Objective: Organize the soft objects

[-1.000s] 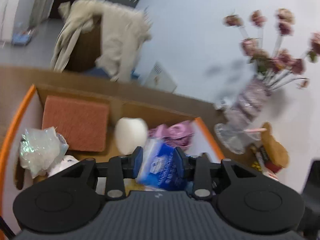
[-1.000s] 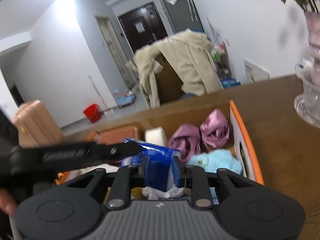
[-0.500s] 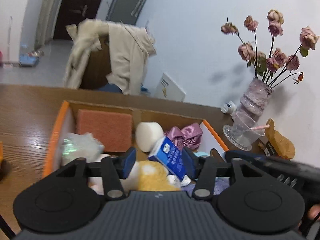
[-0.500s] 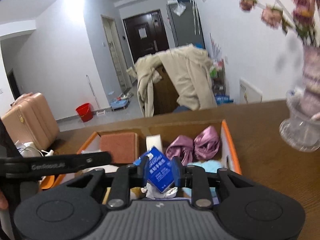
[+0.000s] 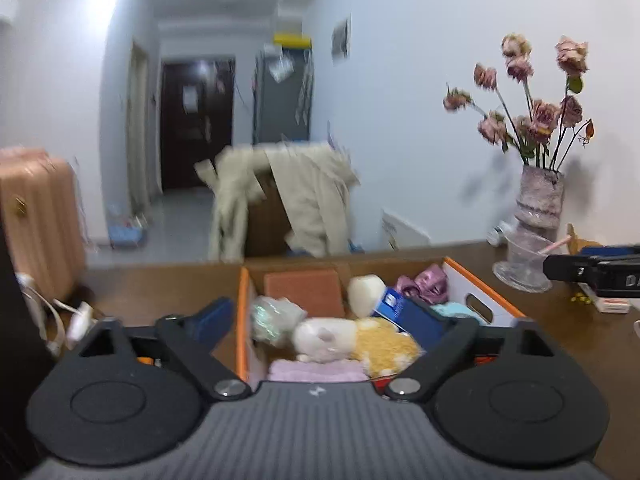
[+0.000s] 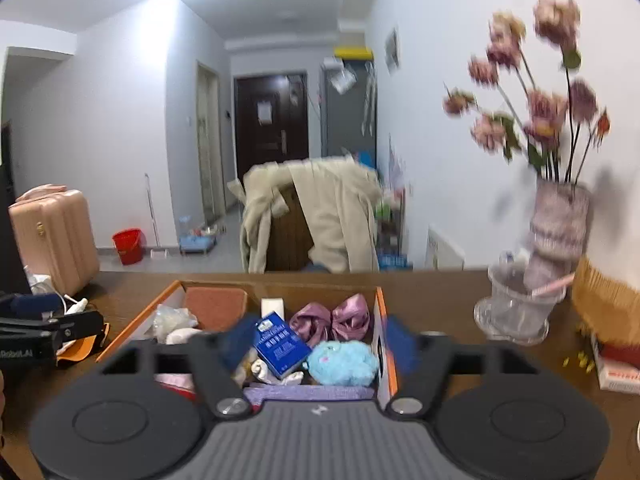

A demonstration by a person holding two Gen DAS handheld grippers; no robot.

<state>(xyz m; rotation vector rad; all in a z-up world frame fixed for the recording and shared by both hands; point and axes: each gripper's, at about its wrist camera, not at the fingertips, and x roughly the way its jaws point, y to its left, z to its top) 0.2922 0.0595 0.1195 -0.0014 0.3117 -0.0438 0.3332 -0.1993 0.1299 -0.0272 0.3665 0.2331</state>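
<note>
- My left gripper [image 5: 326, 322] has its fingers spread wide, holding nothing.
- My right gripper [image 6: 316, 342] likewise gapes over the box [image 6: 382, 312].
- The blue tissue pack [image 6: 281, 343] lies inside.

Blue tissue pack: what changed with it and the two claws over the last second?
Both claws let go of the blue tissue pack: the left claw and right claw were shut on it, and now both are wide open and pulled back. The pack now leans in the orange-edged box among the soft items. The purple bow and vase stayed put.
</note>
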